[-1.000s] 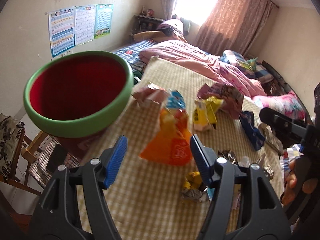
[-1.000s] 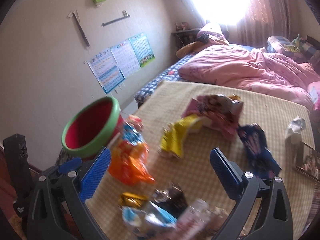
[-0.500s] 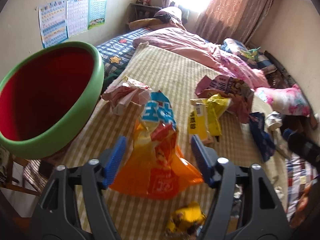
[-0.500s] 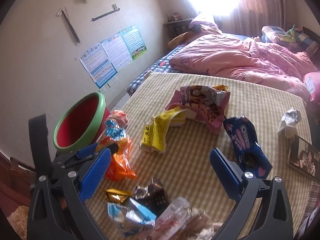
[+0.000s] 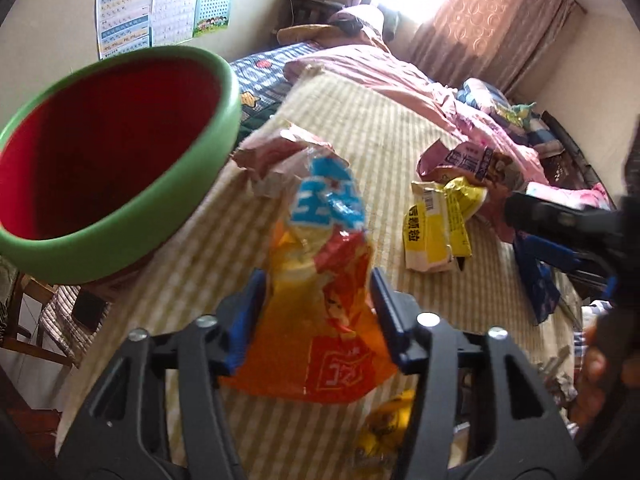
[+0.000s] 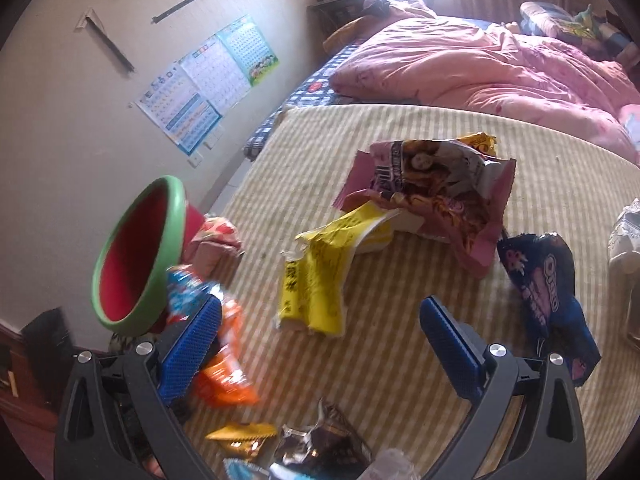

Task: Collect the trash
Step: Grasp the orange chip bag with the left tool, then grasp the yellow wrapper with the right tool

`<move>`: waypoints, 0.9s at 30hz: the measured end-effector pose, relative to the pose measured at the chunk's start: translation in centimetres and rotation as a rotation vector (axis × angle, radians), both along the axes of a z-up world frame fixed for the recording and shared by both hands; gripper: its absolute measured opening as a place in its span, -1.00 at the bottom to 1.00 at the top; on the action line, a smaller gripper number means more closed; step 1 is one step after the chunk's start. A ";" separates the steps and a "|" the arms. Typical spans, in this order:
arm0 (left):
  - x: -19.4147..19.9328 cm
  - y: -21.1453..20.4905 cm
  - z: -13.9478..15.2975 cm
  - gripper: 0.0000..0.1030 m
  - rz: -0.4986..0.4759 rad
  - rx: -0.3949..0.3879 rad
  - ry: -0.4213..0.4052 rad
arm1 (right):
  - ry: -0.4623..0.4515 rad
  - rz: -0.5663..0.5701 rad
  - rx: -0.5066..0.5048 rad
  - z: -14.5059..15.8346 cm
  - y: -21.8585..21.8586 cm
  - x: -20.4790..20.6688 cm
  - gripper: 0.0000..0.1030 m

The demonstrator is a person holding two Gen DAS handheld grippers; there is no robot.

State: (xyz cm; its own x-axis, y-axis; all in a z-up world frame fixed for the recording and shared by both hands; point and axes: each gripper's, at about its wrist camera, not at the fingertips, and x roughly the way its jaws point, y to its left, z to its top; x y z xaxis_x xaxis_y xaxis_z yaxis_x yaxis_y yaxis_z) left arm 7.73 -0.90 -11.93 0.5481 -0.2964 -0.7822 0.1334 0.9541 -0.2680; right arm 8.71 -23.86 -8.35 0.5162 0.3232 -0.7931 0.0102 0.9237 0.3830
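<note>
Left gripper [image 5: 318, 312] pinches the orange snack bag [image 5: 320, 336] beside the red bin [image 5: 132, 220]. Only the right view shows the right gripper [image 6: 320, 344] wide open, empty, above the striped table [image 6: 360, 140].

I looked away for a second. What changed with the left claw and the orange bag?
The left claw advanced and narrowed around the orange bag, which now sits between its fingers. The right claw stayed open over the yellow wrapper; bin unchanged.

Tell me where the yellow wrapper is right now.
The yellow wrapper lies mid-table in the right wrist view, its far end tucked under the pink snack bag, with the blue cookie packet to its right.
</note>
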 end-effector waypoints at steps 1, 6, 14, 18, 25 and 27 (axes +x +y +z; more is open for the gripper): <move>-0.3 0.3 0.4 -0.07 -0.004 -0.008 -0.005 | 0.007 -0.003 0.004 -0.2 0.0 0.3 0.86; -2.3 1.2 2.3 -0.08 -0.029 -0.008 -0.045 | 0.012 -0.014 -0.037 -1.3 0.5 2.1 0.86; -3.2 2.1 3.2 -0.08 -0.026 0.005 -0.054 | 0.096 -0.035 0.000 -4.6 0.4 4.2 0.71; -3.1 2.5 3.3 -0.08 -0.018 0.006 -0.059 | 0.090 0.009 0.034 -4.7 0.8 4.3 0.20; -3.1 2.7 3.2 -0.08 -0.014 -0.002 -0.059 | 0.043 0.053 0.089 -3.2 1.0 2.6 -0.15; -3.1 2.9 3.3 -0.08 -0.008 -0.006 -0.062 | 0.021 0.060 0.099 -2.5 0.9 1.4 -0.15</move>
State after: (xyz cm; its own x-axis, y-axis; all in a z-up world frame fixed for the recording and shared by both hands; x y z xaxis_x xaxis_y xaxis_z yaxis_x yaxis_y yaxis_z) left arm 4.64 1.97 -8.65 0.5929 -0.3058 -0.7449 0.1576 0.9513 -0.2650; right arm 10.15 -22.97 -10.81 0.4768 0.4304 -0.7664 -0.0353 0.8806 0.4725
